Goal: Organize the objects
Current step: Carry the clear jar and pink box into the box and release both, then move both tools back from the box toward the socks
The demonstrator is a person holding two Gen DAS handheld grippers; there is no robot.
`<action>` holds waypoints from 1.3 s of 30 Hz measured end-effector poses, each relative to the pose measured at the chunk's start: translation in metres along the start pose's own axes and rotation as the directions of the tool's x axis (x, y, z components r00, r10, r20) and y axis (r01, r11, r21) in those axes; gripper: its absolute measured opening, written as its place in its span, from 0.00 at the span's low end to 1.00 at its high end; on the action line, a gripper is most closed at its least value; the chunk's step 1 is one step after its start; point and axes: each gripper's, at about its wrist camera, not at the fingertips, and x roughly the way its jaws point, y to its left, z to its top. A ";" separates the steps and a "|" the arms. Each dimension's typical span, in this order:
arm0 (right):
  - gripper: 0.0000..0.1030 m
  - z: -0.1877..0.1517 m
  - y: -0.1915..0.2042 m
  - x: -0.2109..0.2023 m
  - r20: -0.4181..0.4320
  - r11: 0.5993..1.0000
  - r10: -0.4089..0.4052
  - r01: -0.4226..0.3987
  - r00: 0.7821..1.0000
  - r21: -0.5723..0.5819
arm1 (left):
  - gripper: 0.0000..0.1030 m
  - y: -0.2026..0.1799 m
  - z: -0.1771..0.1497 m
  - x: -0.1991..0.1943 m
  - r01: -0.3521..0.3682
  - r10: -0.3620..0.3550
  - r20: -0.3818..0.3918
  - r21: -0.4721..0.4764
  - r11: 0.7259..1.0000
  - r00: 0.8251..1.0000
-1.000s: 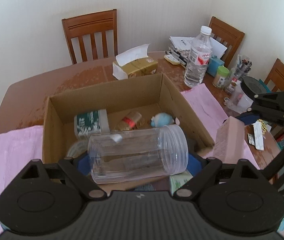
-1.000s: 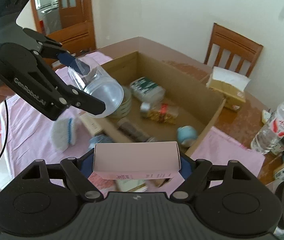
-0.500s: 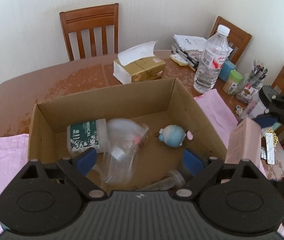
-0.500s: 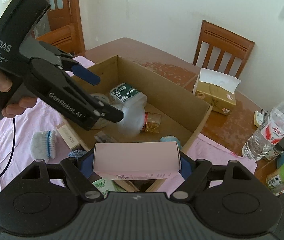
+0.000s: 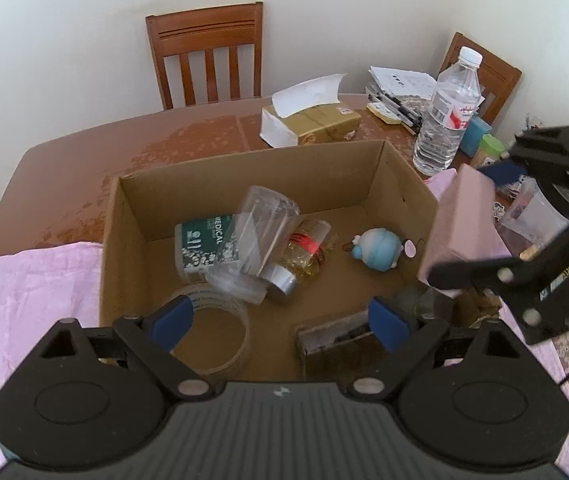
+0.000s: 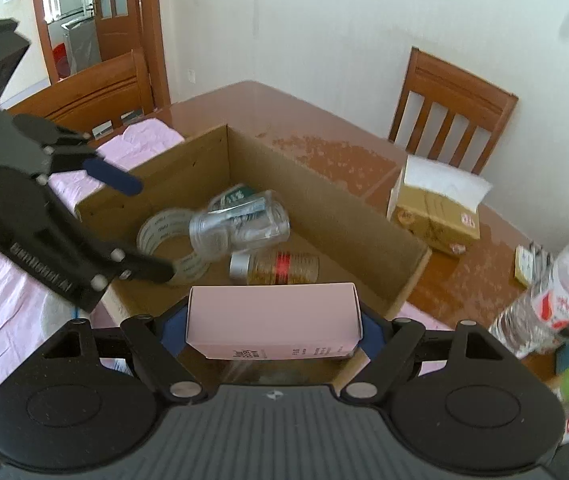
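Since a second earlier, clear jar [image 5: 258, 236] dropped into cardboard box [image 5: 324, 172] — left gripper [image 5: 280, 320] jaws opening, empty; right gripper [image 6: 274, 330] jaws clamped pink box [image 6: 272, 318].

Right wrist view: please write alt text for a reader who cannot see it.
The right gripper holds a pink box above the near edge of an open cardboard box. Inside lie a clear jar, a tape roll and a small bottle; the left gripper, empty, is opening.
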 end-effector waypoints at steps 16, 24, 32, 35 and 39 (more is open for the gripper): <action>1.00 -0.009 0.015 -0.012 -0.013 0.998 -0.056 0.056 0.998 0.000 | 0.97 -0.008 -0.025 -0.026 -0.031 0.032 0.010 -0.023 0.999 0.999; 1.00 -0.046 0.033 -0.026 -0.006 0.996 -0.060 0.060 0.998 0.066 | 0.98 -0.016 -0.066 -0.048 -0.084 0.088 0.035 -0.088 0.993 0.996; 1.00 -0.085 0.055 -0.031 -0.034 0.988 -0.059 0.063 0.998 0.141 | 0.99 -0.017 -0.111 -0.055 -0.112 0.118 0.020 -0.185 0.976 0.993; 1.00 -0.097 0.061 -0.031 -0.042 0.985 -0.062 0.068 0.997 0.156 | 0.99 -0.018 -0.127 -0.054 -0.149 0.153 0.002 -0.211 0.966 0.988; 1.00 -0.115 0.064 -0.030 -0.045 0.984 -0.043 0.050 0.998 0.172 | 0.99 -0.025 -0.143 -0.049 -0.202 0.201 -0.026 -0.202 0.958 0.979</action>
